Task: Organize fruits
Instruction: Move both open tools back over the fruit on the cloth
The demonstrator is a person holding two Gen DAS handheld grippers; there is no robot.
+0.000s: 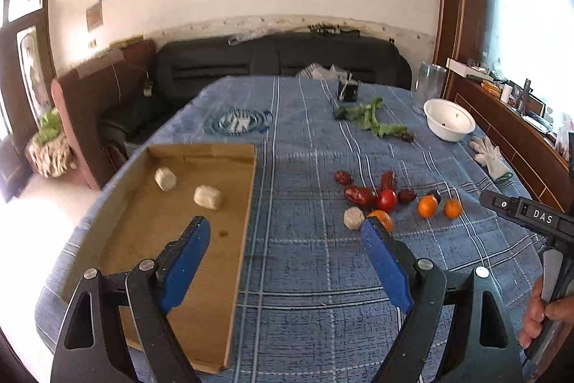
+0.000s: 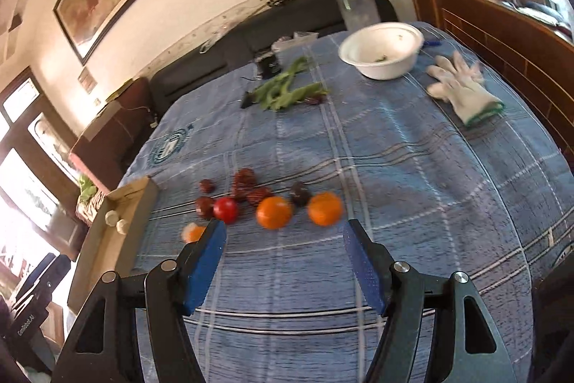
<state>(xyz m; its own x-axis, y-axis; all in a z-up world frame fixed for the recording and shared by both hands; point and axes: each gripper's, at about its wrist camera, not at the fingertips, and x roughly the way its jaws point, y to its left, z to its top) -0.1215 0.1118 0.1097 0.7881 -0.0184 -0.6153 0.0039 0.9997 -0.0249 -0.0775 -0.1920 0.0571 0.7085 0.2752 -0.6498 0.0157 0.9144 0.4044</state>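
From the left wrist camera, the left gripper (image 1: 287,232) hangs above the table with its blue pads spread wide and nothing between them. Under its left finger sits a shallow cardboard tray (image 1: 247,203) on the blue checked tablecloth (image 1: 323,275), and two pale lumps (image 1: 207,197) lie inside it, apart from each other. A third pale lump (image 1: 353,218) rests on the cloth just beside the right fingertip, touching an orange (image 1: 381,218) that the finger partly hides. Further right are two more oranges (image 1: 427,206), close together. Behind them a red tomato (image 1: 386,200) sits among several dark red dates (image 1: 360,195). Far back lie green leaves (image 1: 373,117), a white bowl (image 1: 449,119) and a white glove (image 1: 489,155). At the right edge a hand (image 1: 538,314) grips the other tool's handle.

From the right wrist camera, the right gripper (image 2: 284,228) also has its pads wide apart, holding nothing, above the cloth. Just beyond the fingertips are two oranges (image 2: 274,211), side by side, with a dark fruit (image 2: 300,193) between and behind them. The tomato (image 2: 225,209) lies to their left, the dates (image 2: 245,179) clustered around and behind it. A blurred orange and pale lump (image 2: 193,233) peek out by the left fingertip. The tray (image 2: 143,203) shows at the left, two lumps inside. The bowl (image 2: 381,50), glove (image 2: 461,88) and leaves (image 2: 287,88) sit far back.
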